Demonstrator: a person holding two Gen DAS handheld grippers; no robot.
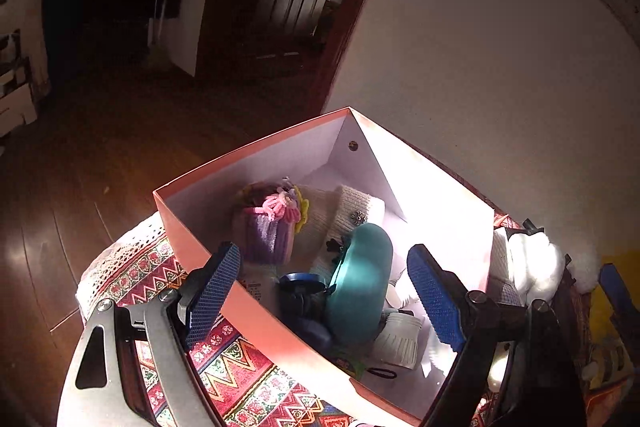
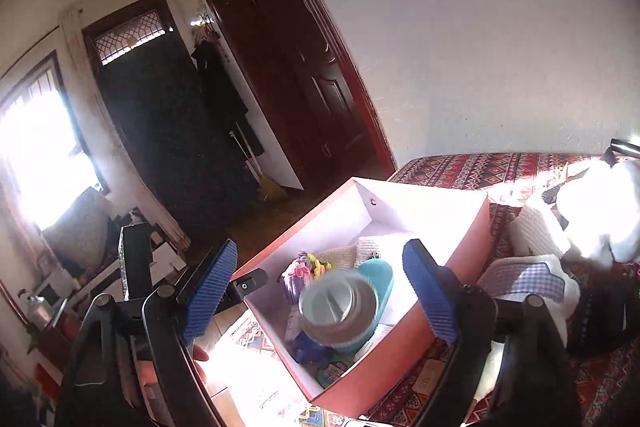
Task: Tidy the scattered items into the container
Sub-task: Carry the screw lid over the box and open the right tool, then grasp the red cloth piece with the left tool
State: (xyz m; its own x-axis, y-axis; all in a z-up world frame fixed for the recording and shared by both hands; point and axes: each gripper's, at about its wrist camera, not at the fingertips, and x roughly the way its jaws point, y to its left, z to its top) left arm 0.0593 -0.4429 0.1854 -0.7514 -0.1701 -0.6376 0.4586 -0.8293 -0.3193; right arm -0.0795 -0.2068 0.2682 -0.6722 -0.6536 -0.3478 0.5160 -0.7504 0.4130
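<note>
- The container (image 1: 280, 339), an open orange box on the patterned worktop (image 1: 248, 383), is already loaded: teal case (image 1: 360, 283), knitted pouch (image 1: 266, 235), white jar (image 1: 398, 341).
- A metal-lidded jar (image 2: 340, 311) is seen blurred above the box, between the spread right claw (image 2: 320, 291) pads, untouched.
- The left claw (image 1: 326, 295) is spread, empty.
- White soft items (image 2: 592, 211) and checked cloth (image 2: 524, 281) are left outside.

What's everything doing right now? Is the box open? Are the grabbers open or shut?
Orange cardboard box: open, lidless, partly filled.
Teal oval case: shut, leaning on edge inside the box.
Purple knitted basket: tilted inside the box.
Left gripper: open, empty.
Right gripper: open, gripping nothing.
Silver round tin: loose between the Right gripper's fingers, blurred, above the box.
</note>
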